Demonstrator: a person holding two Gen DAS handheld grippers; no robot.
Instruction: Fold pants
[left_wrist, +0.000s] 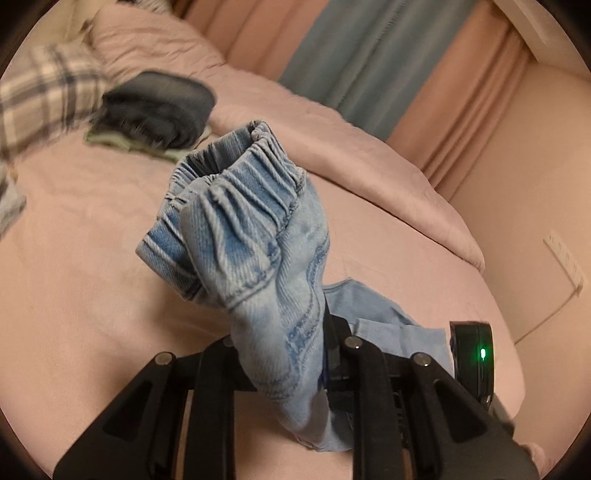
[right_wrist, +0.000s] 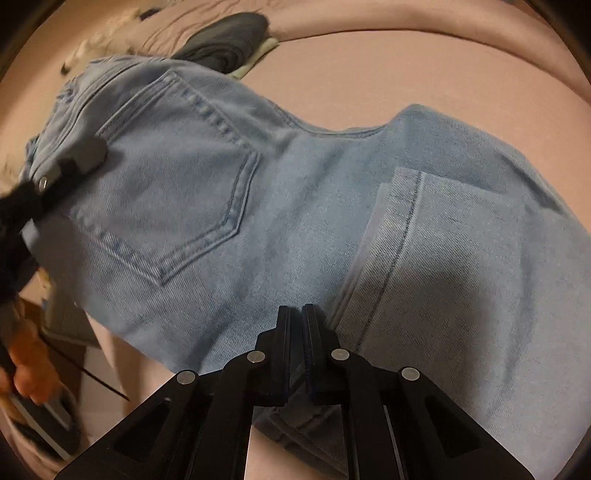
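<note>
Pants: light-blue denim pants (right_wrist: 280, 206) with a gathered elastic waistband (left_wrist: 240, 173), stitched patch pocket (right_wrist: 177, 184) and twill weave, lifted above the pink bed and folded over so a hemmed leg end (right_wrist: 417, 192) lies on the seat.
Left gripper: black plastic left gripper (left_wrist: 291, 354) clenched on a bunched ridge of the denim just below the waistband, which stands up in ribbed puckers.
Right gripper: black right gripper (right_wrist: 295, 325), fingers pressed together on the lower edge of the denim.
Bed: smooth pink sheet (left_wrist: 92, 295) with a softly quilted pink duvet (left_wrist: 332, 147) behind.
Other cloth: a folded dark grey garment (left_wrist: 159, 110) and blurred plaid fabric (left_wrist: 44, 96) lie further back.
</note>
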